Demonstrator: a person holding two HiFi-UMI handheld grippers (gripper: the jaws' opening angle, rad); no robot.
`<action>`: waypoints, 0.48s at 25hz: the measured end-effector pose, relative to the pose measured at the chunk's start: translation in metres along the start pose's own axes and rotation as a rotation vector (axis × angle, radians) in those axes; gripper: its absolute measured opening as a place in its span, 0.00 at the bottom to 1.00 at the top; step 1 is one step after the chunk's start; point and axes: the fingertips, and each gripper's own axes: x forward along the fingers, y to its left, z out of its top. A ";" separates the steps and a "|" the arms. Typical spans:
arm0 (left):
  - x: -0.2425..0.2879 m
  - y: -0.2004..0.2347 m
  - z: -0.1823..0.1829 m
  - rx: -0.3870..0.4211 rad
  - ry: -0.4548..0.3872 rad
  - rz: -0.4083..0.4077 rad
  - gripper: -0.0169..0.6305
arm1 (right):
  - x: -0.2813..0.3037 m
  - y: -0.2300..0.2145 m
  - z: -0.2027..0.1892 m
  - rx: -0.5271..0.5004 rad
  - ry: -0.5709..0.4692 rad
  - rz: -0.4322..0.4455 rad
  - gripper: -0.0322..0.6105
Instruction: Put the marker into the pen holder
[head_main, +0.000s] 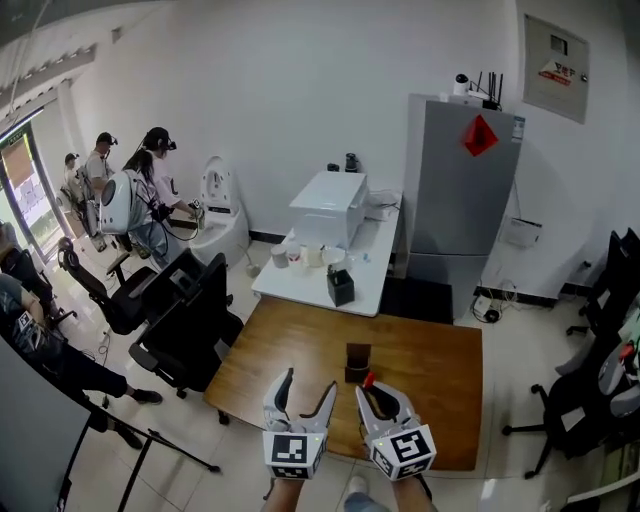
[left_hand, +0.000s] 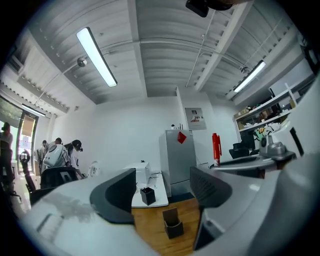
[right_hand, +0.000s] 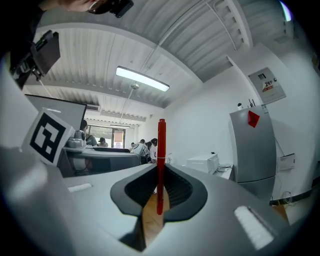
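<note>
A red marker (right_hand: 161, 165) stands upright between the jaws of my right gripper (right_hand: 160, 200), which is shut on it. Its red tip (head_main: 368, 380) pokes out of the right gripper (head_main: 378, 398) in the head view. The red marker (left_hand: 216, 148) also shows at the right of the left gripper view. A dark brown pen holder (head_main: 357, 362) stands on the wooden table (head_main: 300, 345), just beyond both grippers. The pen holder (left_hand: 173, 223) lies straight ahead of my left gripper (left_hand: 162, 192), which is open and empty. The left gripper (head_main: 302, 398) hangs beside the right one, over the table's near edge.
A white table (head_main: 375, 265) behind the wooden one carries a black box (head_main: 340, 286), cups and a white machine (head_main: 328, 206). A grey fridge (head_main: 462, 190) stands at the back right. Black office chairs (head_main: 185, 310) sit to the left; several people stand far left.
</note>
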 end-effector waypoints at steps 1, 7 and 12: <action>0.014 -0.002 -0.003 -0.005 0.001 -0.006 0.55 | 0.006 -0.009 -0.002 0.000 0.008 0.013 0.11; 0.071 -0.014 -0.037 -0.052 0.065 -0.072 0.55 | 0.037 -0.048 -0.027 0.043 0.072 0.080 0.11; 0.110 -0.004 -0.067 -0.069 0.121 -0.095 0.55 | 0.065 -0.073 -0.056 0.058 0.106 0.077 0.11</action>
